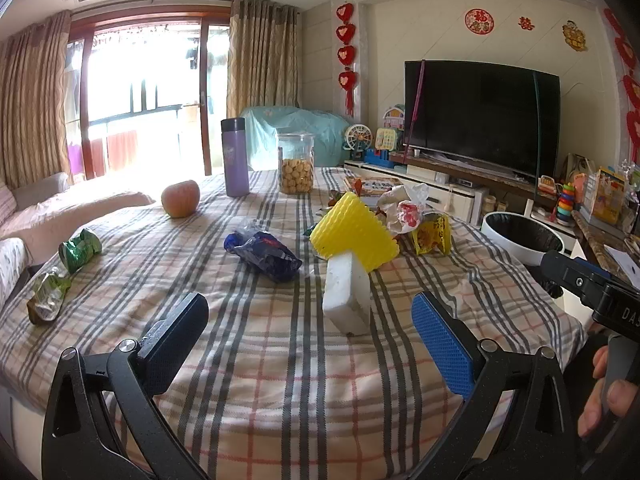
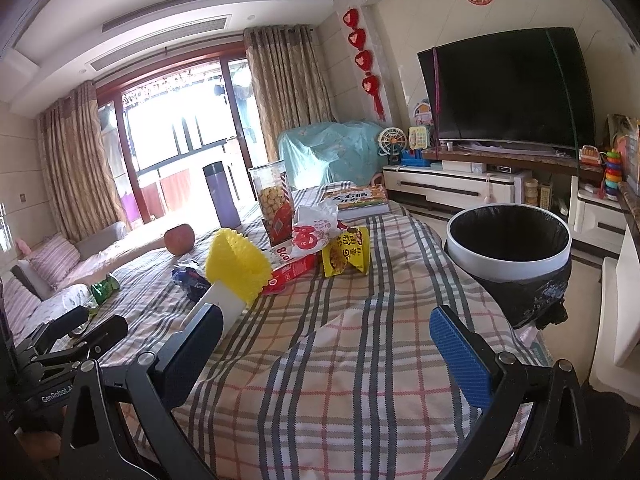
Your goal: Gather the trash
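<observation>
While both hand-held grippers (left, right) gape wide, the bin shows only its black liner

A plaid-clothed counter carries scattered things: a white foam block touching a yellow foam net, a blue wrapper, green wrappers at the left edge, an apple, a purple flask, a cookie jar, a yellow snack bag and books.

Apple, purple flask, cookie jar on plaid tablecloth, dark television beyond
</observation>
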{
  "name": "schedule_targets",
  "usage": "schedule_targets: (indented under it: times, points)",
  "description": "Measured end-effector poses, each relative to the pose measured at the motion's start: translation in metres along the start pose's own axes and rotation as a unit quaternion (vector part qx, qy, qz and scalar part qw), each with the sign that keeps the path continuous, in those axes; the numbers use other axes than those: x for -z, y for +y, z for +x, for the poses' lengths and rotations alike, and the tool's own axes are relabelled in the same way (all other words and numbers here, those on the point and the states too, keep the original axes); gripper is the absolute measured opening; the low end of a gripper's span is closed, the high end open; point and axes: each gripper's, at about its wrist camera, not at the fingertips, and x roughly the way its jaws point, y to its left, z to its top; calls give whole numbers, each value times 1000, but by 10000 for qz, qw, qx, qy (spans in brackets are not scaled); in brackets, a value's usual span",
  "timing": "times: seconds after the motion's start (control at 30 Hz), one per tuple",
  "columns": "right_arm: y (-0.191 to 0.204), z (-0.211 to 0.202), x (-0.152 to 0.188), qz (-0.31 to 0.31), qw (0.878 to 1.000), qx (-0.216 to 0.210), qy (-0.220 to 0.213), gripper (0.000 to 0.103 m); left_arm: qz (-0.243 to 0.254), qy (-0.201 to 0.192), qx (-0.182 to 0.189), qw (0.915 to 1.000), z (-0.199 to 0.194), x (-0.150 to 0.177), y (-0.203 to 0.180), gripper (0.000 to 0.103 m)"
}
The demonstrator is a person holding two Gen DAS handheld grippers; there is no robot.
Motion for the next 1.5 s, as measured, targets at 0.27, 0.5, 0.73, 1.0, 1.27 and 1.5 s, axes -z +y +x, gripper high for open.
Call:
schedule_targets:
  times: [0.27, 0.5, 0.73, 1.0, 1.27, 1.5]
  points:
    - [-1, 10, 3, 72, 9998, -125, 162, 103, 12, 152, -7, 9999, 12, 5, 5, 103]
    - [-5, 24, 2, 152, 9991, -247, 294, 103, -62, 539, 119, 9985, 40, 2, 9, 103]
    - [-9, 41, 0, 242, 9981, -330, 461, 103, -58, 887, 329, 9955, 72, 2, 4, 103]
    - [-13, 66, -3, 403, 9950, -518, 750, 103, -84, 1253, 570, 9904, 105, 5, 1, 87]
    - [-15, 91, -7, 601, 9908, -704, 985, 103, -193, 1557, 1079, 9817, 119, 10, 0, 32]
    - [3, 118, -13, 544, 9849, -1049, 1265, 103, -343, 1383, 833, 9863, 106, 8, 21, 29]
